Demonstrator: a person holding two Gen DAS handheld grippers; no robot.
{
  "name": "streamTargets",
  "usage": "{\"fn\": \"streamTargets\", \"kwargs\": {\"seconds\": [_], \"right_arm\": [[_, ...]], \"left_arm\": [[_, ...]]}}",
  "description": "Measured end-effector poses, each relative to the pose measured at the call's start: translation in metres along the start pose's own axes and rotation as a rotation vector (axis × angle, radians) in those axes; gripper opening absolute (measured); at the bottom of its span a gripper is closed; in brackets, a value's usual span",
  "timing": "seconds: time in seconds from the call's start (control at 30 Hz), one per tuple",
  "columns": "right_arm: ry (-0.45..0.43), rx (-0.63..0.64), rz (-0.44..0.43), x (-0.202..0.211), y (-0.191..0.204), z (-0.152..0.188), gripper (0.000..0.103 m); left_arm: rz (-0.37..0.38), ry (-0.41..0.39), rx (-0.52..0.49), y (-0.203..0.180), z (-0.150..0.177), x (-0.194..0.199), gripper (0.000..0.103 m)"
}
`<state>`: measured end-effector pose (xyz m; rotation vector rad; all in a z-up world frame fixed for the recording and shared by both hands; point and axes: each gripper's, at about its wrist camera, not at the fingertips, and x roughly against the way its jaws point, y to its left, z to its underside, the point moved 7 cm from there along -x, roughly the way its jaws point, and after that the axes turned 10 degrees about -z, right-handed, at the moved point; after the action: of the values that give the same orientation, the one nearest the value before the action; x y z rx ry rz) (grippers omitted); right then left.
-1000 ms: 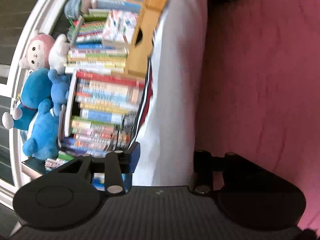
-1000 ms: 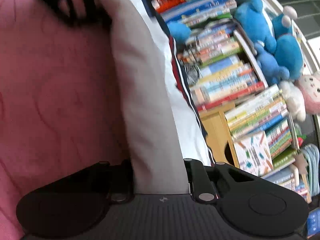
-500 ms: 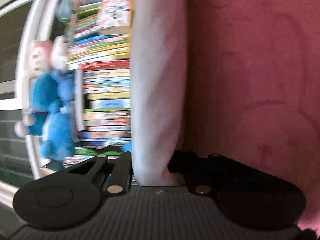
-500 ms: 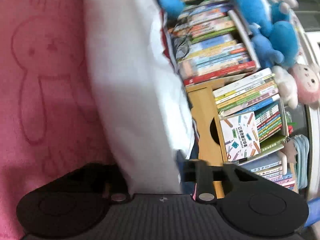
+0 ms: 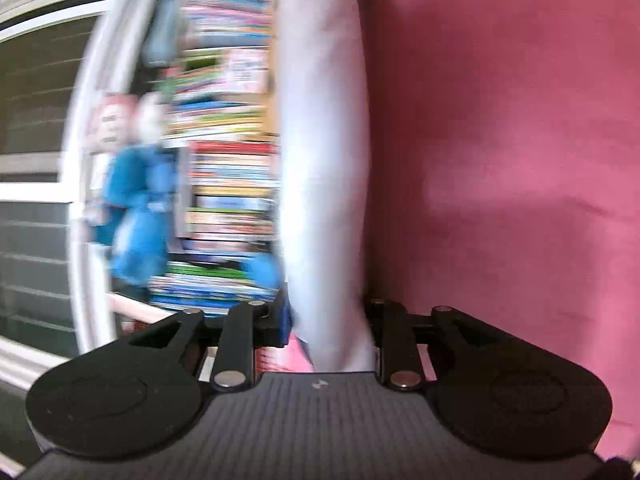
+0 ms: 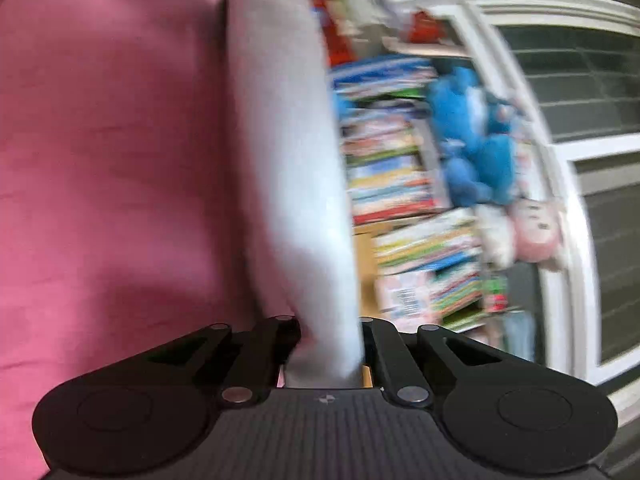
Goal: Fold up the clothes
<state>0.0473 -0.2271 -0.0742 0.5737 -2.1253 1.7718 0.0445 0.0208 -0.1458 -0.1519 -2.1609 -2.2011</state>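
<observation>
White cloth (image 5: 322, 184) hangs taut between our grippers, above the pink blanket (image 5: 500, 140). Our left gripper (image 5: 326, 334) has just been opening a little, its jaws part open with the garment between them. Our right gripper (image 6: 328, 354) is clamped tight on the cloth. Blurred bookshelves (image 6: 404, 184) stand behind.

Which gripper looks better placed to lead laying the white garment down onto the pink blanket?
Right, marginally. The right gripper is clamped tight on the white garment. The left gripper, whose jaws have just been opening, holds the cloth more loosely. Both sit beside the pink blanket.
</observation>
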Motion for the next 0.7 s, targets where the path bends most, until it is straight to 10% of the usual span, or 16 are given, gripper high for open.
{"fn": "streamTargets", "kwargs": {"seconds": [0.17,0.37,0.7], "right_arm": [[0.047,-0.003,-0.09,0.009,0.069,0.023,0.011],[0.041,-0.063,-0.116,0.018,0.057,0.037,0.022],[0.014,-0.599,-0.126,0.083,0.023,0.092,0.079]], "left_arm": [[0.022,0.101,0.101,-0.01,0.025,0.015,0.034],[0.108,0.267,0.259,0.002,0.057,0.017,0.035],[0.085,0.578,0.825,0.077,0.146,0.036,0.085]]}}
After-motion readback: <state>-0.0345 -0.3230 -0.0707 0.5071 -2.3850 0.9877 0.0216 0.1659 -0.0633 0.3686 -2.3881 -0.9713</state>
